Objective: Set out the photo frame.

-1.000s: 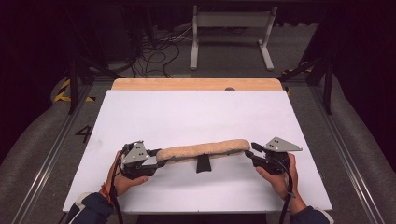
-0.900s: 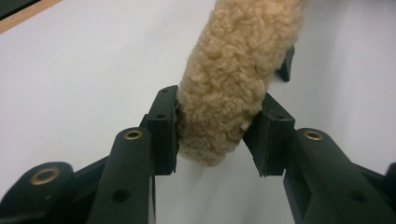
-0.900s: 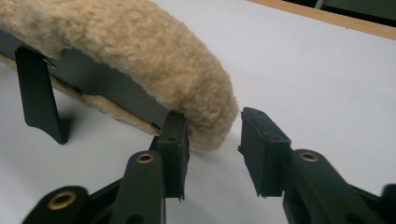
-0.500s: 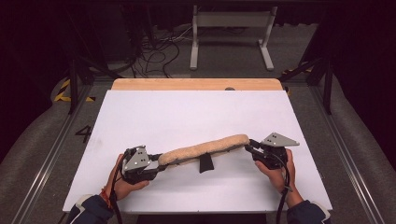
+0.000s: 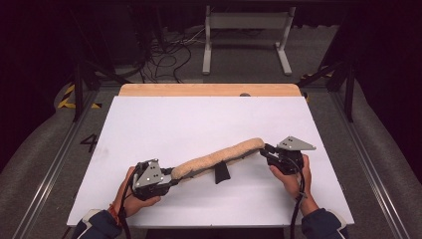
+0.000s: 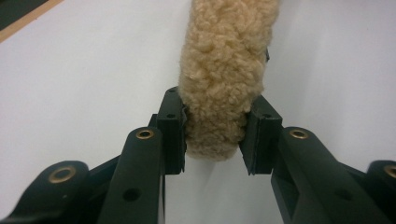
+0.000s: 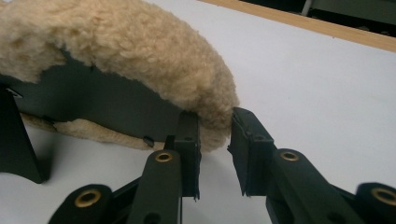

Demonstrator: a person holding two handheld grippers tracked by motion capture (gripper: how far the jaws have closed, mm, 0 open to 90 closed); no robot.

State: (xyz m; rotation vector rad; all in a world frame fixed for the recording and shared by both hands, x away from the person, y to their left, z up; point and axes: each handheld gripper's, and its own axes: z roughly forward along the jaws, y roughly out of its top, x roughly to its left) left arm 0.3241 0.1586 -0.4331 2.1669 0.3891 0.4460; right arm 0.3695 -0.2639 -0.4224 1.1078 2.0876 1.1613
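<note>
The fleece strap pad [image 5: 219,157] lies aslant near the front of the white table [image 5: 209,119], its black strap [image 5: 221,173] hanging loose. The left gripper [image 5: 172,178] and the right gripper [image 5: 263,151], jaws just closing, pinch its ends; both grips look secured, and any lifting or straightening remains.

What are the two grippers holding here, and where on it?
Both hold the long tan fleece pad, one at each end: the left gripper is clamped on its near-left end, the right gripper on the fleece tip at its far-right end.
</note>
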